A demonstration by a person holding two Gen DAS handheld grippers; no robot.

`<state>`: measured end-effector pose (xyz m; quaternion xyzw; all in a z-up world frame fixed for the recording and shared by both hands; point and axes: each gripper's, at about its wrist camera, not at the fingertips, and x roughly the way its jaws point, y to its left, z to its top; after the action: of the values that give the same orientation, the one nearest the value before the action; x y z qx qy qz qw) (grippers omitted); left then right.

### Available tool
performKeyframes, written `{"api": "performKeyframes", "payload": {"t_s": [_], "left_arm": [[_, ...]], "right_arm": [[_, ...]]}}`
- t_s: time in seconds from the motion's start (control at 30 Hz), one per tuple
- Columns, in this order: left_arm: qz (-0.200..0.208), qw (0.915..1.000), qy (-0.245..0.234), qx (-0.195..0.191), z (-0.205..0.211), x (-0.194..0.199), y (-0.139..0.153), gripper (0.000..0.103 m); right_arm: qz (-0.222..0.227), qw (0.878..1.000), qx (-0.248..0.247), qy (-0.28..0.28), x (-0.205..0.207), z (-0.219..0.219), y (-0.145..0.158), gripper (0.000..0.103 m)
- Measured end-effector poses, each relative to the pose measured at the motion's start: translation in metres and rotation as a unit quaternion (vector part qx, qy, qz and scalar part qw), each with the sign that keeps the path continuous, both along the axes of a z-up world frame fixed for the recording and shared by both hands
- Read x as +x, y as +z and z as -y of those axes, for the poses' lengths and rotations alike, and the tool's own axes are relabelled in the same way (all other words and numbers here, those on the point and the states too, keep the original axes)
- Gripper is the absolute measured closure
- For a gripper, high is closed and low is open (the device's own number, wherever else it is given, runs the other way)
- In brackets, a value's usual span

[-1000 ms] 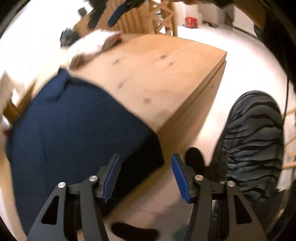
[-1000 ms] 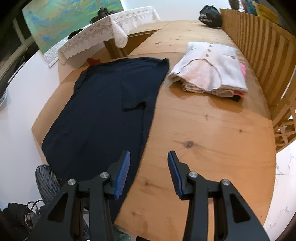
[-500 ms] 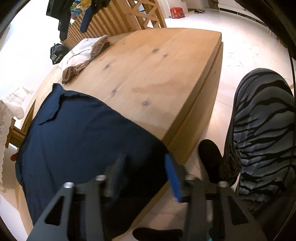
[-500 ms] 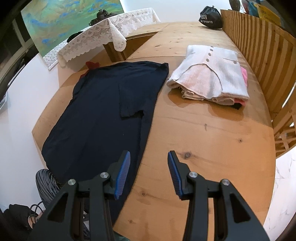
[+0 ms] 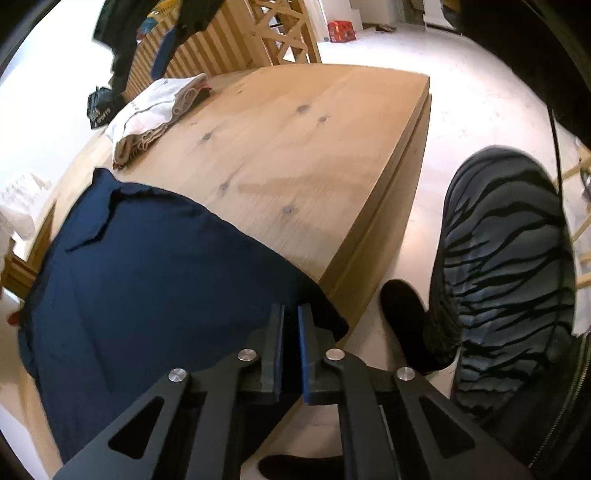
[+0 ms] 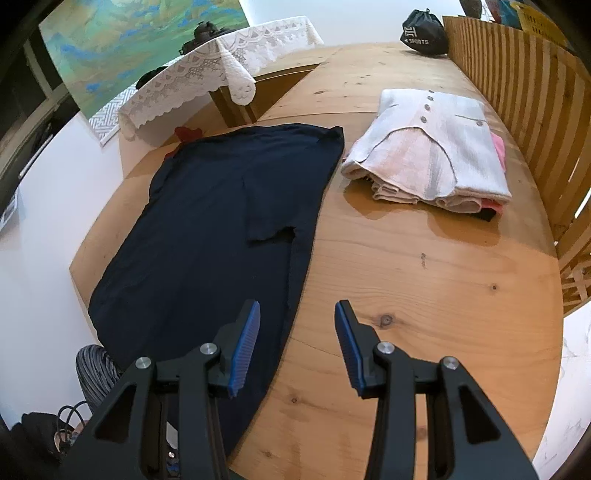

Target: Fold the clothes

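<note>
Navy T-shirt lay flat on the wooden bench, one sleeve folded in over the body, hem end draped over the near bench edge. In the left wrist view the shirt covered the near-left part of the bench, its lower corner hanging past the edge.

Left tool sat at that hanging corner with its blue pads drawn together to a narrow slit. Dark cloth lay directly behind the tips; whether any fabric was actually pinched between the pads could not be told from this angle (navy cloth against black fingers, poor contrast).

Right tool hovered above the shirt's right-hand edge, jaws spread wide and holding nothing; left pad over navy cloth, right pad over bare wood.

Stack of folded clothes, a pale buttoned garment on top with pink showing beneath, sat on the far right of the bench, apart from the shirt. Black sports bag stood at the far end beside the slatted wooden rail.

Person's leg in zebra-striped trousers stood on the floor beside the bench edge.
</note>
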<state>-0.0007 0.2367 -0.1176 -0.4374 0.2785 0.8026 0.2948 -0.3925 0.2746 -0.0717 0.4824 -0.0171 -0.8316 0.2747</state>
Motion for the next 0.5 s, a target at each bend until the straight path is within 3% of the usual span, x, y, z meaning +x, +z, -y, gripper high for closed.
{"api": "performKeyframes", "payload": {"t_s": [0.2, 0.37, 0.5], "left_arm": [[0.035, 0.9947, 0.035, 0.090, 0.027, -0.008, 0.020, 0.098], [0.064, 0.9744, 0.080, 0.200, 0.066, -0.013, 0.043, 0.099], [0.062, 0.9635, 0.102, 0.240, 0.092, -0.012, 0.054, 0.099]], "right_arm": [[0.006, 1.000, -0.003, -0.012, -0.007, -0.007, -0.001, 0.061], [0.025, 0.999, -0.018, -0.021, -0.029, -0.007, -0.006, 0.061], [0.032, 0.999, -0.015, -0.028, -0.059, 0.005, -0.010, 0.061]]}}
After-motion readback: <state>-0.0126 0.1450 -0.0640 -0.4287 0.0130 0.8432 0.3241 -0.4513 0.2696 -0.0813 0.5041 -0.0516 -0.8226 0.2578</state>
